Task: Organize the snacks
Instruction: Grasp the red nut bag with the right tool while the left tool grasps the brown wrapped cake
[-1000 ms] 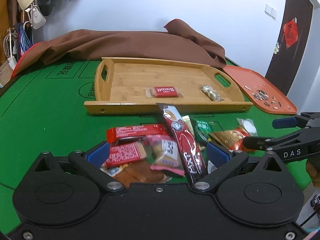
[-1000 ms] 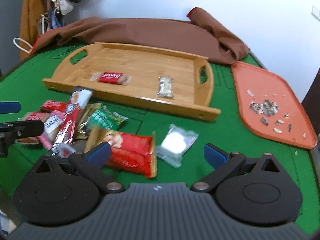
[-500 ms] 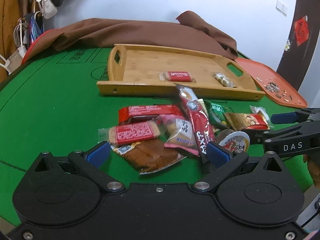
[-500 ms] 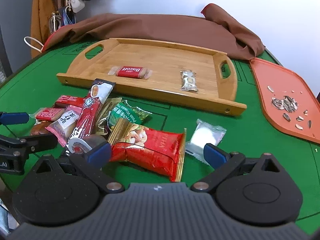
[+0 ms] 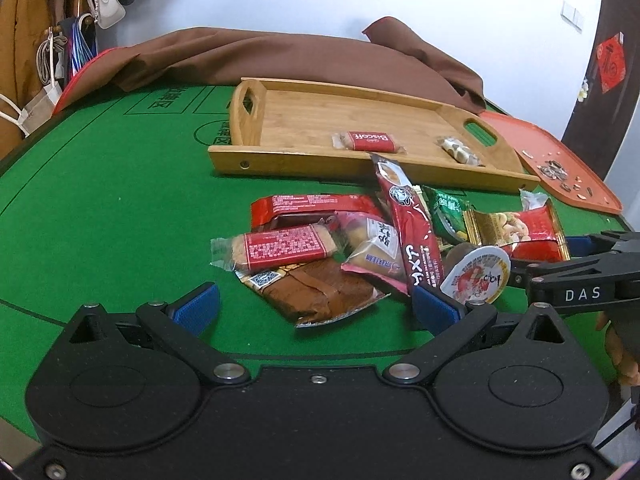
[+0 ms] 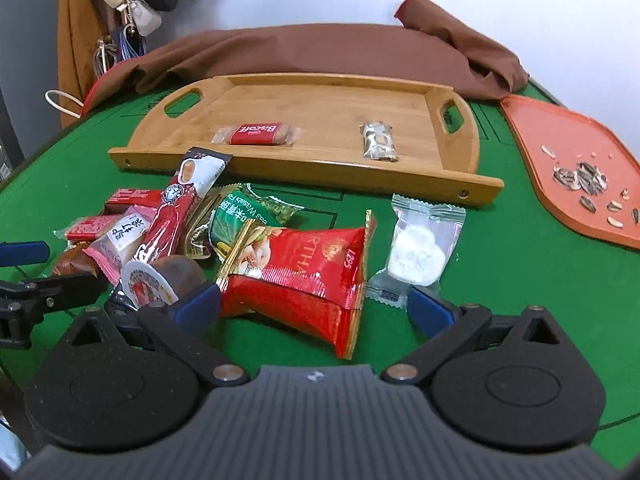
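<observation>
A pile of snack packets point(image 5: 360, 248) lies on the green table in front of a wooden tray point(image 5: 304, 120). The tray holds a red Biscoff packet point(image 5: 368, 141) and a small silver candy point(image 5: 458, 151). My left gripper point(image 5: 316, 306) is open and empty, low over the near edge of the pile by a brown cake packet point(image 5: 320, 294). My right gripper point(image 6: 314, 306) is open and empty, just before a red nut bag point(image 6: 304, 268) and a clear white-candy packet point(image 6: 416, 246). A round jelly cup point(image 6: 160, 278) lies by its left finger.
An orange tray point(image 6: 532, 136) with sunflower seeds point(image 6: 580, 178) sits at the right. A brown cloth point(image 6: 320, 48) is heaped behind the wooden tray. Bags and coats point(image 5: 80, 8) hang on the left wall. The right gripper's side shows at the right in the left wrist view point(image 5: 576, 272).
Both grippers have drawn back toward me and risen slightly, so more of the pile shows. The snacks and tray have not moved. Both stay open.
</observation>
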{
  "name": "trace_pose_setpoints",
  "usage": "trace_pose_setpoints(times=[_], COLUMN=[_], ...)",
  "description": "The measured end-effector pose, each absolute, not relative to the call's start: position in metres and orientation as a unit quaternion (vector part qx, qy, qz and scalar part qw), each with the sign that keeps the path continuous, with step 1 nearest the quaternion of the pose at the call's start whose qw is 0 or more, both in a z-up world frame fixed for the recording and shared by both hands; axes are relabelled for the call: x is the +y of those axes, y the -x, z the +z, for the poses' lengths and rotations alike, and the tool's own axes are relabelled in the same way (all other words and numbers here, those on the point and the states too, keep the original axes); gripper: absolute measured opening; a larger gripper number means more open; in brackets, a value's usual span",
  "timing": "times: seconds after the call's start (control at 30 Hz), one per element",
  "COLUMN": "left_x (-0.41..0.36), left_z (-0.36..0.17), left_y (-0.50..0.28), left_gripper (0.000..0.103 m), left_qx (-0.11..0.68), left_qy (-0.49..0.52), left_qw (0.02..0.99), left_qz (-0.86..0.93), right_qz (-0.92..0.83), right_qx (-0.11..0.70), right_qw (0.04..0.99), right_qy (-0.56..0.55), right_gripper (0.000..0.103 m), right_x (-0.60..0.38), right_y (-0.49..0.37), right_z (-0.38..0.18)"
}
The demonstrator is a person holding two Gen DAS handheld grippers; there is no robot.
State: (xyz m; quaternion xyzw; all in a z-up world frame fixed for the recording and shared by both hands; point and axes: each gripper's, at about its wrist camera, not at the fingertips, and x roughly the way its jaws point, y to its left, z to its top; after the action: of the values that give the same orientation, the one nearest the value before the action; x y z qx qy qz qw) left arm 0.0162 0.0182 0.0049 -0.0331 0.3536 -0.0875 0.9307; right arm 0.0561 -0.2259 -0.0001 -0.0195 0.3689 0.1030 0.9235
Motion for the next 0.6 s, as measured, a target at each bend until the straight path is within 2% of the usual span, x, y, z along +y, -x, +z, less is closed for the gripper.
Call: trace_pose_setpoints(times=[0.17, 0.6], left_x=[0.0180, 0.0179], left_z=[0.0036, 0.0022], left_y=[-0.0170, -0.0167], left_gripper=[0.097, 0.096], left_qx=[0.353, 0.348], left_qy=[0.033, 0.035], left_qw=[0.931, 0.933], left_qz=[-0.085, -0.082], right_qz=[0.093, 0.065], right_qx=[0.358, 0.359], right_qw=[0.929, 0.931], right_qy=[0.016, 0.011], right_gripper=[0.103, 0.103], right_x=[-0.2254, -0.2311], right_y=[-0.0514, -0.0537], right_z=[-0.0011, -0.0026])
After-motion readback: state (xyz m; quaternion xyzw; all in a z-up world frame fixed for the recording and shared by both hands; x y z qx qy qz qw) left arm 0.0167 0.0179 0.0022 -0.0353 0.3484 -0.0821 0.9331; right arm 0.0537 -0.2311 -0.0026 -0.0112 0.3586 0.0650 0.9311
